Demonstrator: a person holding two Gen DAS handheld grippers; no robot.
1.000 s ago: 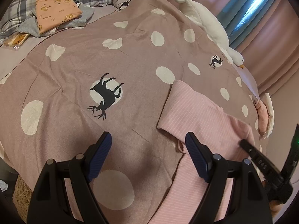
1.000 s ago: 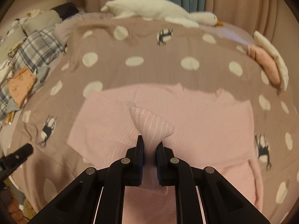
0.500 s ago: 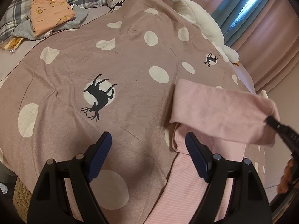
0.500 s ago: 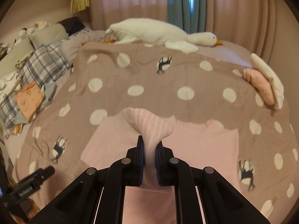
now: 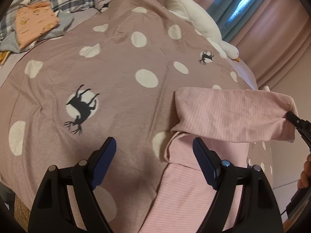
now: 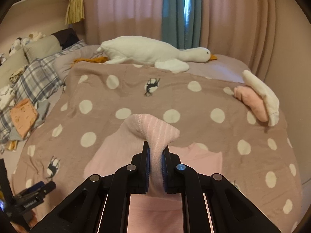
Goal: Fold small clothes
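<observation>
The left gripper [image 5: 154,156] hovers with jaws wide apart over the spotted bedspread [image 5: 116,62], while the right gripper [image 5: 289,115] lifts a pink striped garment [image 5: 229,114].

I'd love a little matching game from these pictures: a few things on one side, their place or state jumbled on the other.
Things:
1. left tongs
2. right tongs
3. white goose toy
4. orange printed garment

States or places:
A. folded, on a pile by the plaid pillow
B. lying along the far side of the bed
C. open, holding nothing
D. shut on the pink striped garment

Pairs: 1-C, 2-D, 3-B, 4-A
</observation>
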